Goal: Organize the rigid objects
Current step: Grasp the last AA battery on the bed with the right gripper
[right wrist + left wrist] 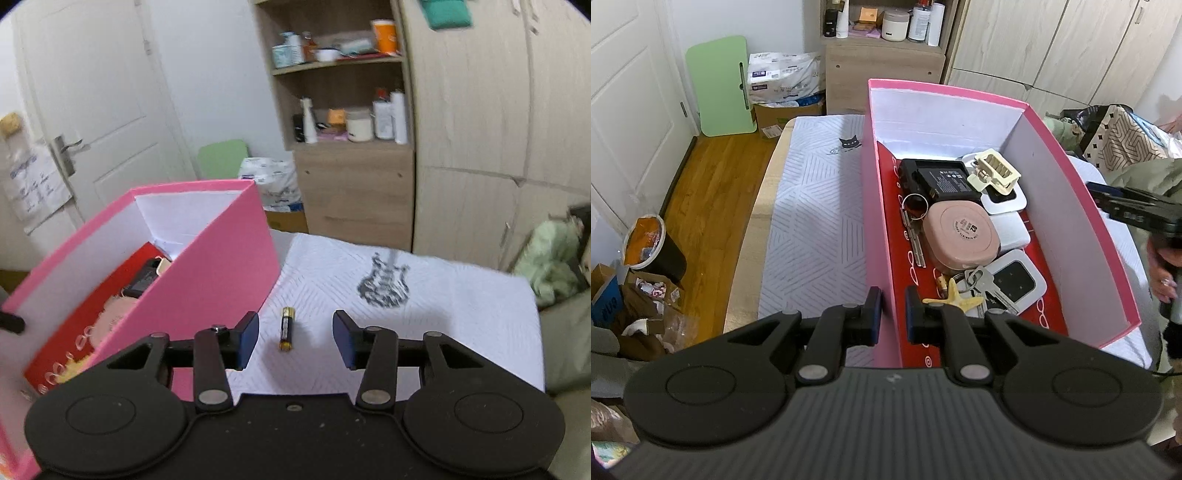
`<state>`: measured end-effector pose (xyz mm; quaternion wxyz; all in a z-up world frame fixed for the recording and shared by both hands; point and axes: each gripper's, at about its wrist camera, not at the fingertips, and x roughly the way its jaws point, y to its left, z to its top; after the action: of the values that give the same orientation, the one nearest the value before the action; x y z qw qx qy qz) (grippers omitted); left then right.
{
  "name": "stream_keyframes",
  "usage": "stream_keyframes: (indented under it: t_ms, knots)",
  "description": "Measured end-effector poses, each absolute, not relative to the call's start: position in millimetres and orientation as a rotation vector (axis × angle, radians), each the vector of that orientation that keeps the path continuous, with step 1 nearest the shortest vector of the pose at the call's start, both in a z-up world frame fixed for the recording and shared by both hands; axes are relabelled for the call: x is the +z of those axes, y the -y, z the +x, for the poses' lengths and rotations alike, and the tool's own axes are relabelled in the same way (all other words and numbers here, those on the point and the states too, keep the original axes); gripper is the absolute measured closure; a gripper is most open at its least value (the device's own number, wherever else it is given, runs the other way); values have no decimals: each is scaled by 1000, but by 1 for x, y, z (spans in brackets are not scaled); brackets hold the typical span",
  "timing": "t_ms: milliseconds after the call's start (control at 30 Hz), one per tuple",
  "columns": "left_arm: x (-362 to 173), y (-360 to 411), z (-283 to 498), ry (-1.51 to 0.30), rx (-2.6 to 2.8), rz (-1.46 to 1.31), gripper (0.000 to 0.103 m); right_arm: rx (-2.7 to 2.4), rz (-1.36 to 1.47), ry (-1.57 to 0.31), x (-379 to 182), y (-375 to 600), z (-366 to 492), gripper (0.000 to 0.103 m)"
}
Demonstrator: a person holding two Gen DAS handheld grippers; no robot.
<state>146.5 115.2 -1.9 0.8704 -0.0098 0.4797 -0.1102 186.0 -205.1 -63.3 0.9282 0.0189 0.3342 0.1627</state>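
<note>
The battery [286, 328] lies alone on the white cloth [424, 332], with bare cloth on its right and far side; the open right gripper [295, 338] has a finger on either side of it. Just to its left, the pink box [207, 273] wall rises tall and blocks that side. The left gripper [892, 314] straddles the box's near-left wall.

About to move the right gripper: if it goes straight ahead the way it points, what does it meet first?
Most likely the small black-and-gold battery lying on the white quilted cloth. It sits between the open fingers of the right gripper, beside the pink cardboard box; depth is uncertain.
</note>
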Motion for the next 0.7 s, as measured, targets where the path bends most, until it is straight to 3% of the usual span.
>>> stream_keyframes:
  t_ms: [233, 367, 500, 567, 700]
  knots:
    - [0, -108, 148, -1006, -224, 28, 93, 326, -2, -775, -86, 182, 237, 54]
    - [-1, -108, 148, -1006, -226, 23, 93, 314, -12, -832, -100, 175, 245, 60]
    - [-1, -109, 148, -1006, -229, 19, 93, 291, -105, -793, -104, 167, 236, 75]
    - [-1, -109, 148, -1003, -231, 20, 93, 307, -122, -786, -104, 163, 232, 92]
    - [-1, -109, 147, -1002, -236, 16, 91, 304, -170, -788, -101, 154, 225, 92]
